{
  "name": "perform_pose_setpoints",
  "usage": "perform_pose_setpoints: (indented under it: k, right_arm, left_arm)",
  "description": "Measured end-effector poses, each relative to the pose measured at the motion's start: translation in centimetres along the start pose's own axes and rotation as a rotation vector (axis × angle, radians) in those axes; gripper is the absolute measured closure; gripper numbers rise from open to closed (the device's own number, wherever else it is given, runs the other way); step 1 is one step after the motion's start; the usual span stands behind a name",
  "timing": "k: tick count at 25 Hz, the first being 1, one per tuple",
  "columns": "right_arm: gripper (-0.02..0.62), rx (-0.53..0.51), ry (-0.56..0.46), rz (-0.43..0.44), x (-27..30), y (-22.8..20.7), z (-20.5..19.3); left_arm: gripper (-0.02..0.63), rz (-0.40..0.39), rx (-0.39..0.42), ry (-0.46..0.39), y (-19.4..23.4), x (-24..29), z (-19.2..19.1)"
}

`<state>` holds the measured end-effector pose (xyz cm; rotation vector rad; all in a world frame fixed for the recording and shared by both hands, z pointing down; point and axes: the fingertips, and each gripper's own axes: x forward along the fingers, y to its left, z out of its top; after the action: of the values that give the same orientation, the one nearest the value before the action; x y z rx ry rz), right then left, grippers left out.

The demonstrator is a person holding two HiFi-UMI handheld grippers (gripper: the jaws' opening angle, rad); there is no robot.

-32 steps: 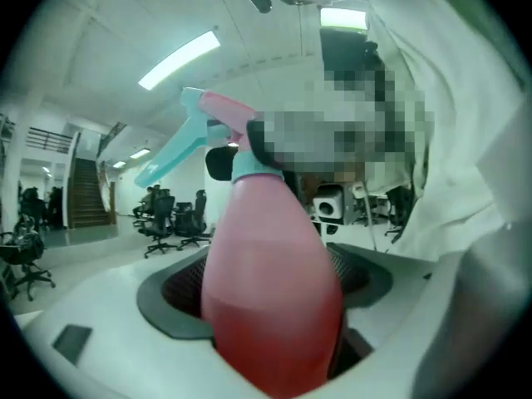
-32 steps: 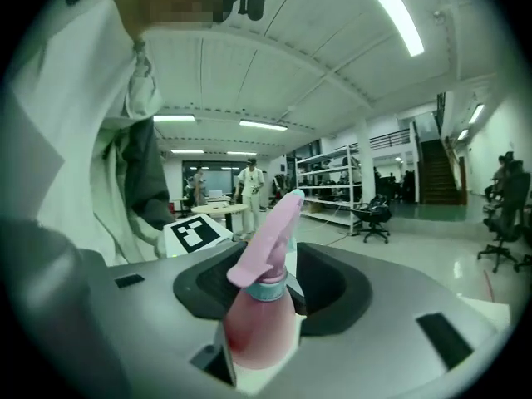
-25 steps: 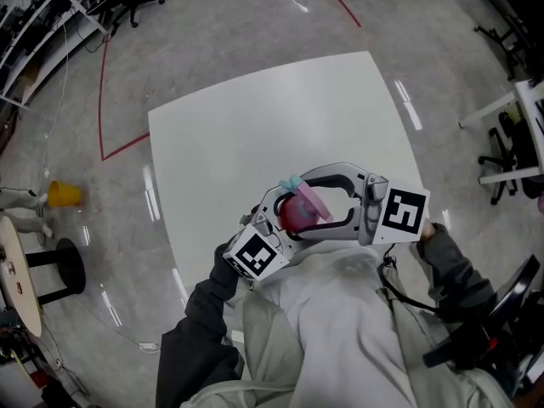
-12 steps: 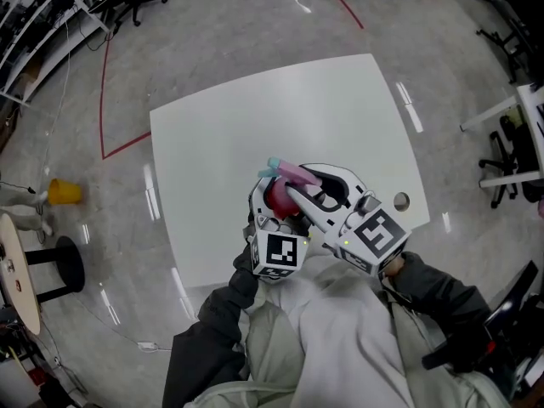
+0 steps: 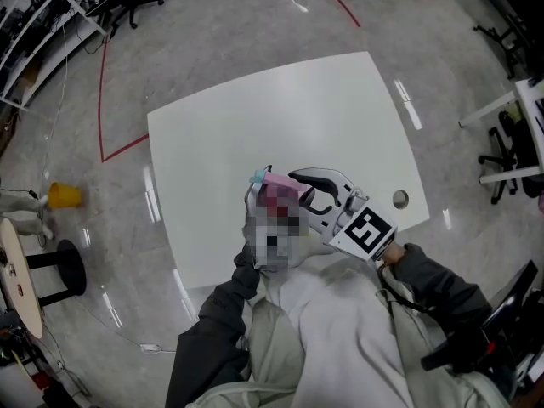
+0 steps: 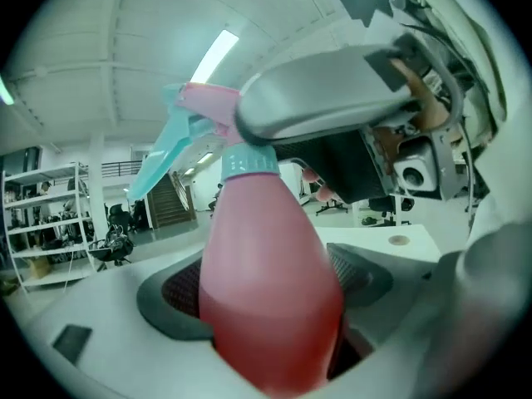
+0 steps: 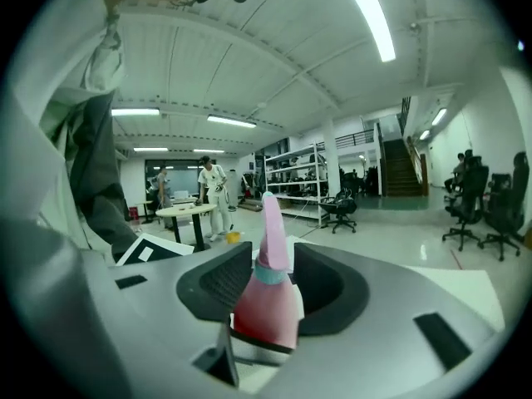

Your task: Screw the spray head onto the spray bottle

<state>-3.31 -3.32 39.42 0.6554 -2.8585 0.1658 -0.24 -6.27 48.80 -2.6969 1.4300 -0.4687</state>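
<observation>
The right tongs [image 7: 274, 283] have just been closing. A second ago their jaws stood wide around the head [image 6: 204, 106]; now they grip it between the pads. The left tongs [image 6: 268, 283] are clamped on the body of the bottle [image 6: 270, 322], which stands up between their jaws with the head seated on its neck directly above. With both parts gripped, the head is probably ready for a tightening turn against the bottle. Count: one bottle, one head, two tongs, one table [image 5: 255, 117] below them.
</observation>
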Motion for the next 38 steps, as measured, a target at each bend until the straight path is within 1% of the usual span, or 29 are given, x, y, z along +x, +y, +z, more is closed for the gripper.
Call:
perform_pose_setpoints:
  k: [1,3,6,8,12,14,16,19,22,24,27,30,31,32,33,34,36,38]
  right_arm:
    - [0.448,0.026,0.001,0.016,-0.3,-0.3,-0.7]
    - [0.437,0.067,-0.010,0.009,-1.2,-1.3,-1.9]
    - [0.437,0.103,-0.014,-0.063,-1.9,-3.0,-4.3]
    - [0.437,0.106,0.002,-0.118,-2.1,-3.9,-6.2]
    - [0.439,0.087,0.025,-0.219,-3.1,-5.8,-8.7]
    - [0.439,0.093,0.041,-0.239,-3.4,-6.3,-9.6]
    - [0.439,0.104,0.052,-0.251,-3.8,-6.8,-10.4]
    - [0.438,0.134,0.040,-0.280,-4.3,-7.5,-11.0]
    - [0.437,0.154,0.026,-0.303,-4.2,-7.9,-11.1]
    - [0.437,0.162,0.029,-0.307,-3.9,-8.0,-11.4]
    - [0.437,0.169,0.043,-0.311,-3.7,-8.1,-12.1]
    - [0.437,0.181,0.049,-0.319,-3.9,-8.0,-12.5]
    - [0.437,0.188,0.049,-0.324,-4.0,-8.0,-12.6]
    - [0.438,0.199,0.050,-0.329,-4.1,-8.1,-12.8]
    - [0.438,0.212,0.050,-0.332,-4.1,-8.0,-13.0]
    - [0.438,0.222,0.052,-0.332,-4.1,-7.9,-13.1]
    - [0.439,0.227,0.061,-0.324,-3.9,-7.6,-13.4]
    - [0.439,0.220,0.073,-0.314,-3.5,-6.9,-13.6]
  left_arm:
    - [0.167,0.010,-0.015,-0.006,0.3,-0.1,-0.5]
    - [0.167,0.034,-0.046,-0.023,0.8,0.1,-1.3]
    - [0.168,0.057,-0.067,-0.044,1.3,1.6,-2.3]
    - [0.169,0.043,-0.076,-0.031,1.1,3.2,-3.2]
    - [0.169,0.028,-0.041,0.029,0.2,6.0,-5.5]
    - [0.169,0.038,-0.045,0.042,0.1,6.6,-6.2]
    - [0.169,0.041,-0.044,0.037,0.2,6.7,-5.9]
    - [0.166,0.019,-0.032,0.035,-0.2,6.8,-5.8]
    - [0.165,-0.015,-0.056,0.051,-0.8,5.8,-6.9]
    - [0.164,-0.015,-0.060,0.056,-0.4,4.2,-6.9]
    - [0.164,0.017,-0.068,0.071,0.4,1.4,-7.2]
    - [0.169,0.084,-0.051,0.077,1.4,-1.6,-6.9]
    - [0.249,0.122,-0.042,0.067,2.0,-2.5,-6.5]
    - [0.347,0.162,-0.041,0.049,2.6,-3.3,-5.9]
    - [0.418,0.192,-0.054,0.028,3.1,-3.9,-5.4]
    - [0.481,0.204,-0.080,0.018,3.3,-4.2,-5.1]
    - [0.500,0.187,-0.147,0.034,2.9,-4.6,-5.2]
    - [0.575,0.166,-0.204,0.055,2.4,-5.0,-5.6]
